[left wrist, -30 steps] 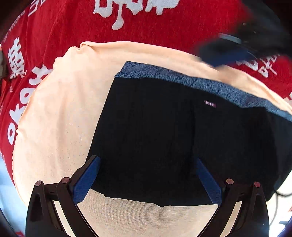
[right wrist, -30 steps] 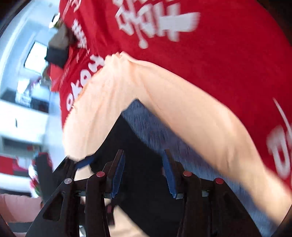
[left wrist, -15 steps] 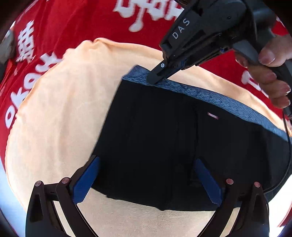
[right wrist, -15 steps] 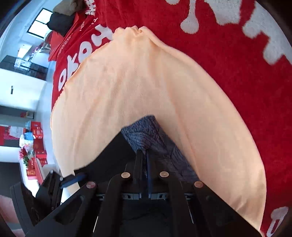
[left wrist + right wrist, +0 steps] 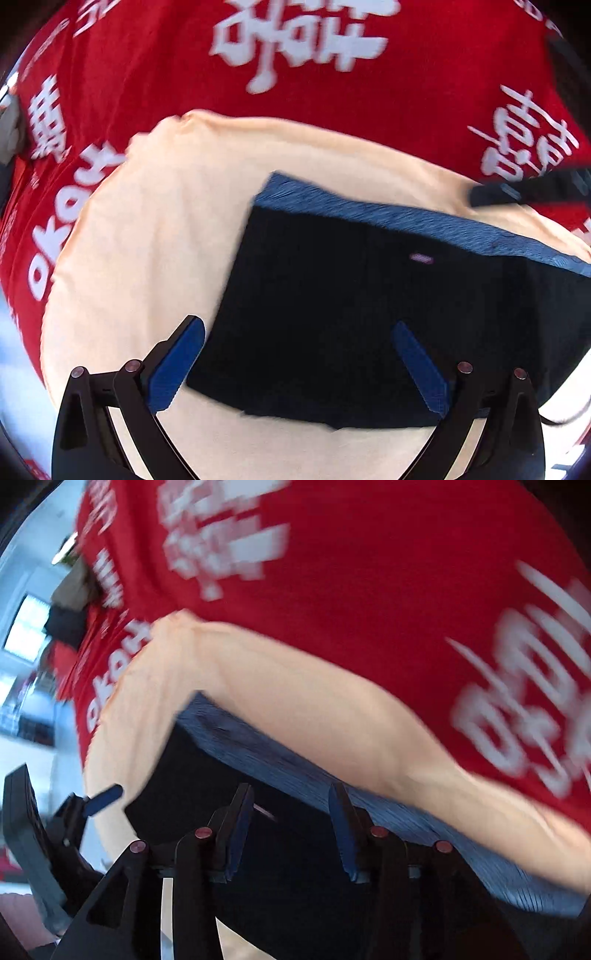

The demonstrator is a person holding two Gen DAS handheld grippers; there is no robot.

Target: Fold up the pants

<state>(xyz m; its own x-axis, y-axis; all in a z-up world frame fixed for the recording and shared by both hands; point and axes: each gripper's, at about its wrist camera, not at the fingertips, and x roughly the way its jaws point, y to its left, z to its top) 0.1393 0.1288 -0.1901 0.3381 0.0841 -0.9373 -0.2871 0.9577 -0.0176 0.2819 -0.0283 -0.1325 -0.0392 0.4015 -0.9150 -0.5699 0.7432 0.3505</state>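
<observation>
pants (image 5: 369, 314) label only in left view

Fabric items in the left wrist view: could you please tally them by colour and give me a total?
Black with a blue waistband: 1, the folded pants
Peach: 1, the cloth under the pants
Red with white lettering: 1, the cover beneath the cloth
Total: 3

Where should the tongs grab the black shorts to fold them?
Probably the blue waistband, at its free left corner. The black shorts lie flat on the peach cloth, so slide one finger under that edge from the left side; the band looks thicker, giving a firmer pinch.
</observation>
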